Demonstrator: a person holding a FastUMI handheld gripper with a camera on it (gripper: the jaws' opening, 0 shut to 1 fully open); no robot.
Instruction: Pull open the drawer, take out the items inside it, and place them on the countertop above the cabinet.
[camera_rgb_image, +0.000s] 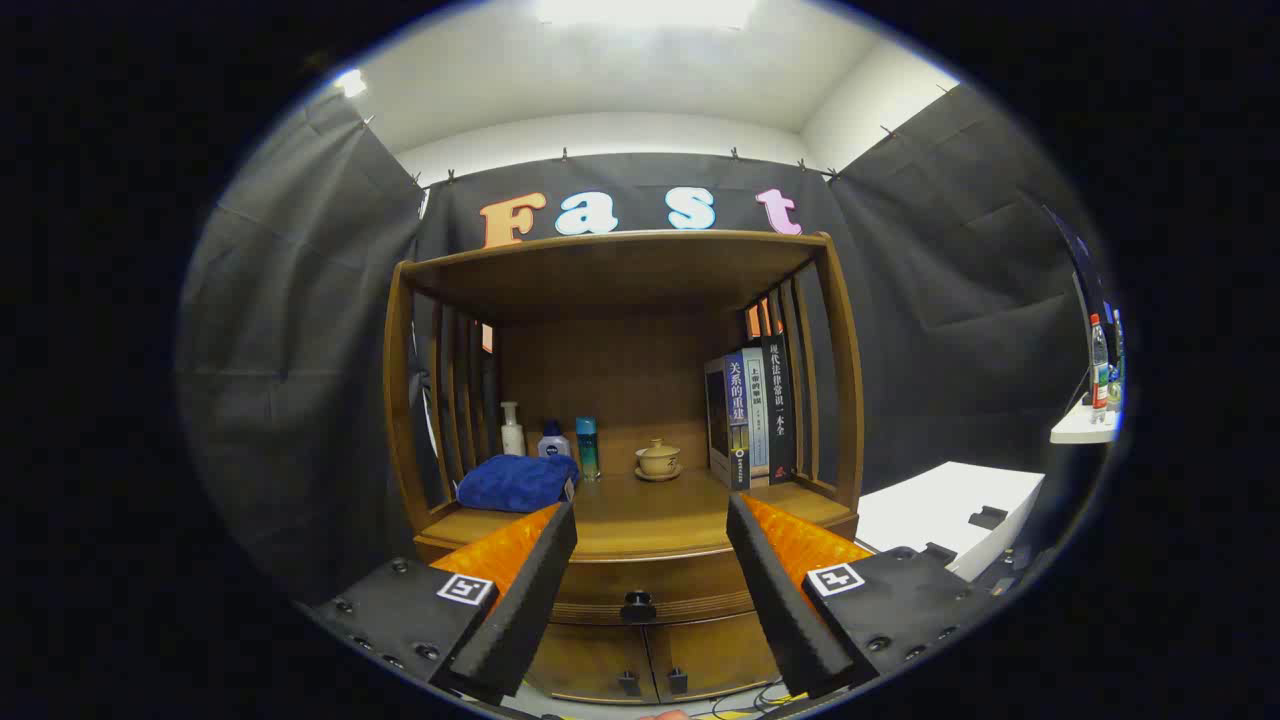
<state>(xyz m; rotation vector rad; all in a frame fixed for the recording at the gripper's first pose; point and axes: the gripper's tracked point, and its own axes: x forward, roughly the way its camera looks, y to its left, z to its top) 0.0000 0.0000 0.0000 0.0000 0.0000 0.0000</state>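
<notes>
On the brown wooden cabinet's worktop (640, 530) a folded blue towel (517, 483) is lying leftmost, a lidded beige teacup (658, 458) and upright books (750, 415) sitting rightward. The fingers (650, 525) are standing wide apart, empty, flanking the closed drawer's black round knob (637, 605).

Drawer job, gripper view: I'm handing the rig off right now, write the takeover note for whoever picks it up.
Hand-held gripper: open, empty, fingers spread either side of the drawer knob, not touching it.
Drawer: shut, below the countertop; its contents cannot be seen.
Countertop already holds a blue towel, three small bottles, a lidded cup on a saucer and books; the front middle strip is bare.
Done: nothing yet, only lined up on the knob.
Left: close on the knob, pull the drawer open, lift each item out, set it on the countertop.
</notes>
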